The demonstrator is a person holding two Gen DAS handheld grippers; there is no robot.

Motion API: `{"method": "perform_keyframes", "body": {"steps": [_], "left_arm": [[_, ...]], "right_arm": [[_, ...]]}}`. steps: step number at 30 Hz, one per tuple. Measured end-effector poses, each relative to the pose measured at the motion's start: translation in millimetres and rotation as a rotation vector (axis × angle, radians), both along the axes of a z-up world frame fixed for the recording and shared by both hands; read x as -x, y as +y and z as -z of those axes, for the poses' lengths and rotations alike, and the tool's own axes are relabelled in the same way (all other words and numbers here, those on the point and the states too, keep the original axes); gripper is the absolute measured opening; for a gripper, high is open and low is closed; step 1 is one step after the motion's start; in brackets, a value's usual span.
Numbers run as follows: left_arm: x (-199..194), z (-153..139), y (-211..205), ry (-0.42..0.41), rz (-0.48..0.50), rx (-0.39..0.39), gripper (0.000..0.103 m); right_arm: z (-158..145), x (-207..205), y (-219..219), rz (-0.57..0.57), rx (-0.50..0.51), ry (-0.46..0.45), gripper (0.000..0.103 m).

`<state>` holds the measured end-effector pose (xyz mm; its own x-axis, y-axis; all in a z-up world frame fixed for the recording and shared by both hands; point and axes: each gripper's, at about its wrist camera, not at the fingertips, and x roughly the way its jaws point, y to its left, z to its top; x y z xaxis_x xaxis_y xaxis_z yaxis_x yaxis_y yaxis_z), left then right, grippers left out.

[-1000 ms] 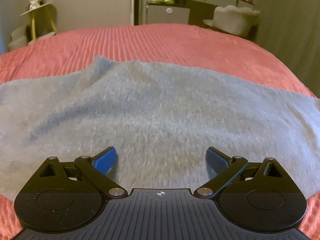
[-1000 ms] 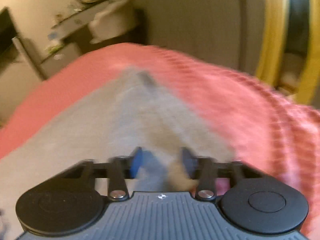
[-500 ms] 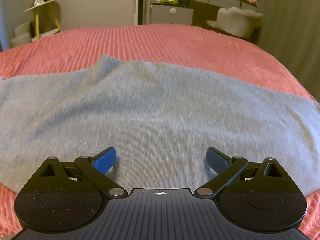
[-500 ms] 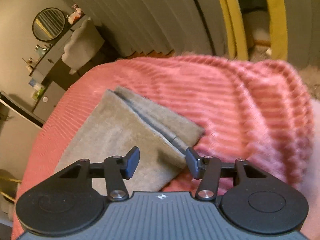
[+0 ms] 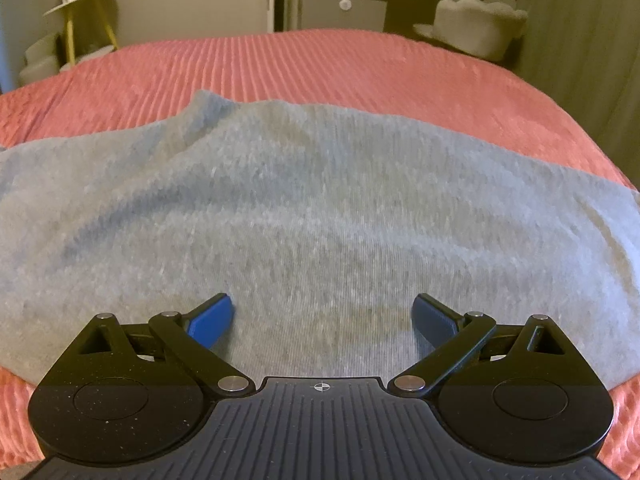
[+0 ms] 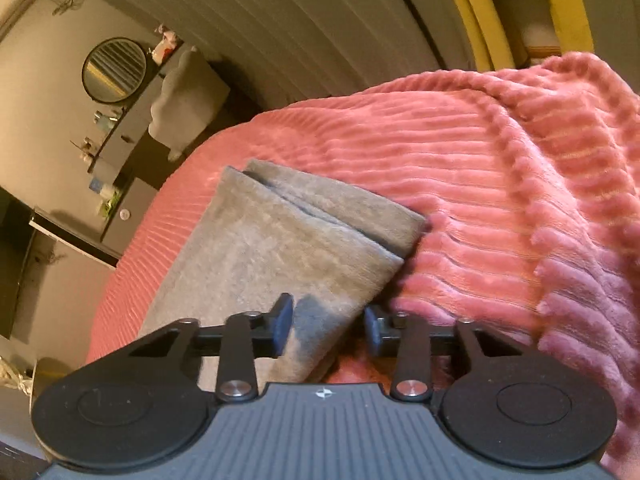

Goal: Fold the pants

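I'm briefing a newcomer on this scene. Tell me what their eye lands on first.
First, the ribbed coral-pink bedspread that fills both views. On it lie the grey knit pants, spread wide under the open left gripper. In the right wrist view their stacked leg ends lie in layers, one corner between the right gripper's jaws, which have just been closing but stand apart.

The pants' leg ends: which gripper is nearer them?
Right. The right gripper straddles an edge of the pants just short of the leg ends. The left gripper hovers open over broad fabric, no leg ends visible.
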<state>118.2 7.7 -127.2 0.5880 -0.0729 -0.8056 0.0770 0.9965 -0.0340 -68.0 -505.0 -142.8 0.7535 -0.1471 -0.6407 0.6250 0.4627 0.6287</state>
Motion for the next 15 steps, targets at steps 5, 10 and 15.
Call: {"method": "perform_keyframes", "body": {"steps": [5,10,15], "left_arm": [[-1,1,-2,0.000,0.011,-0.012,0.100],[-1,1,-1,0.004,0.007,-0.009,0.100],[-1,0,-1,0.007,0.006,-0.003,0.100]], "right_arm": [[2,-2,1,-0.019,0.058,0.034,0.019],[-26,-12,8,-0.029,0.179,0.071,0.008],[-41,-24,18,-0.083,0.373,0.147,0.007]]}}
